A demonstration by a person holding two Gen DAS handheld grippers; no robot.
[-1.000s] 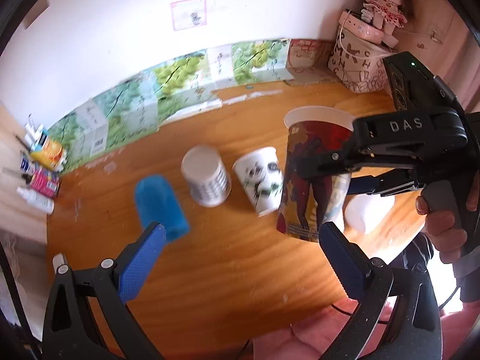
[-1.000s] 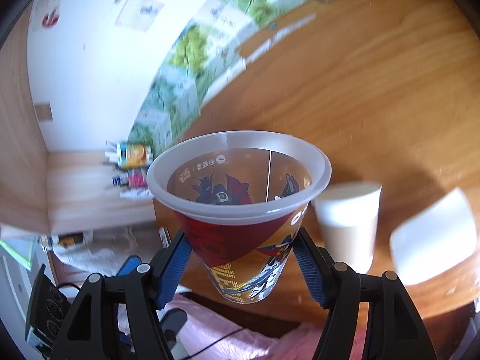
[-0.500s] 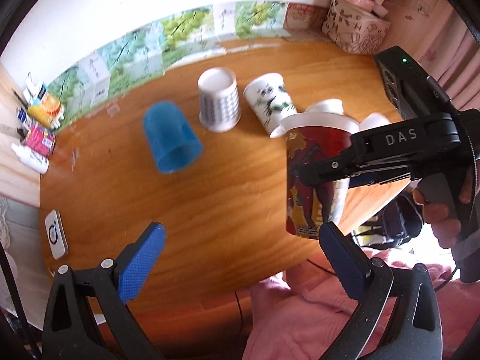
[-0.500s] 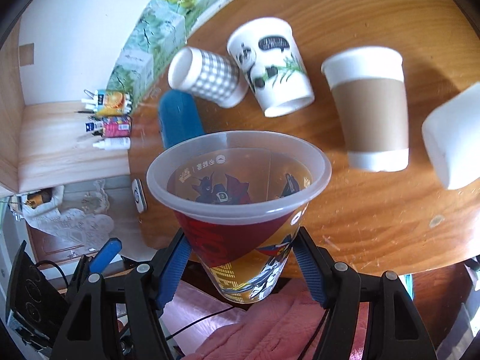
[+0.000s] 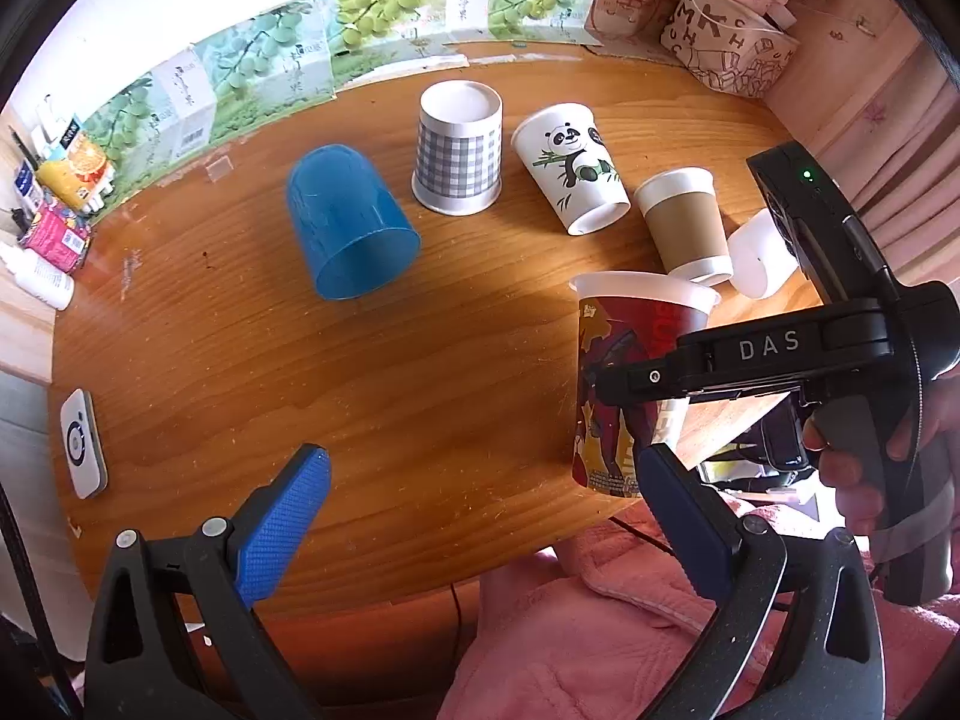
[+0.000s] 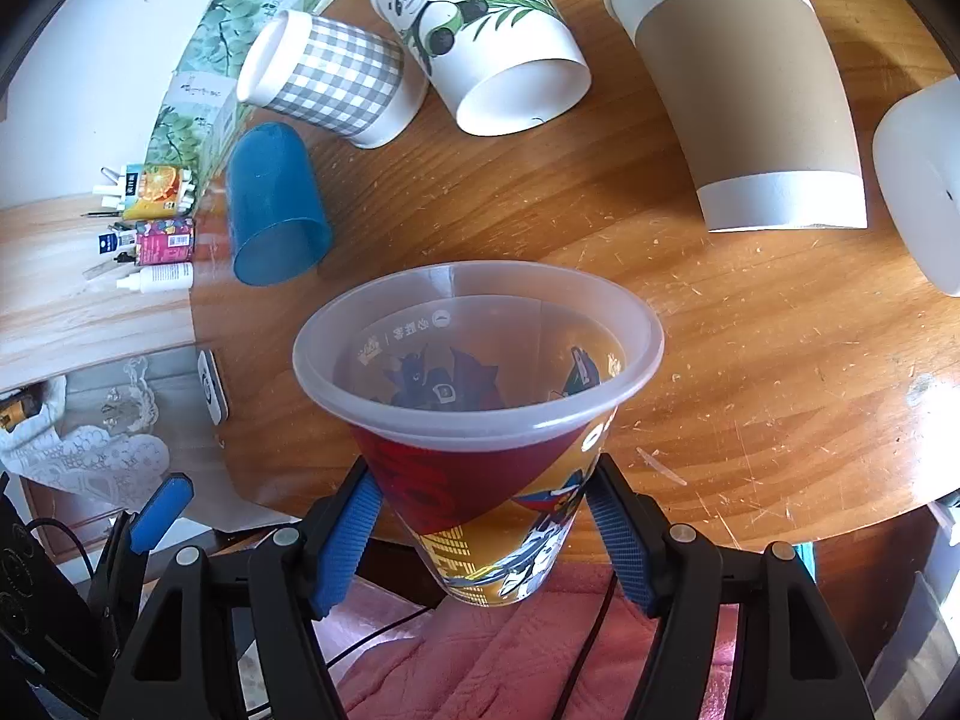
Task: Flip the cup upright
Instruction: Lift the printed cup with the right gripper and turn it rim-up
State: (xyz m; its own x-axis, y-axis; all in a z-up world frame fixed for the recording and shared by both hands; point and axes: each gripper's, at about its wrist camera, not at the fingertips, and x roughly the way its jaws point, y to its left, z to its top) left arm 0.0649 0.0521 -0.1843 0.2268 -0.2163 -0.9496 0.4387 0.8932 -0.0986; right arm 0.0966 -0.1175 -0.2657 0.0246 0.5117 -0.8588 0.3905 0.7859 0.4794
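Note:
My right gripper (image 6: 483, 525) is shut on a clear plastic cup with red and yellow cartoon print (image 6: 480, 420). The cup is upright, mouth up, held above the near edge of the round wooden table (image 6: 750, 360). In the left wrist view the same cup (image 5: 630, 384) hangs in the right gripper (image 5: 636, 384) at the table's near right edge. My left gripper (image 5: 480, 516) is open and empty, over the table's front edge, left of the cup.
Upside down on the table stand a blue cup (image 5: 348, 228), a grey checked cup (image 5: 459, 150), a panda cup (image 5: 570, 168), a brown-sleeved cup (image 5: 684, 222) and a white cup (image 5: 759, 258). A white device (image 5: 81, 450) lies at left. Cartons (image 5: 258, 72) line the wall.
Both grippers have pulled back and risen, so more of the table shows. The printed cup stays upright in the right gripper, now lower over the near table edge.

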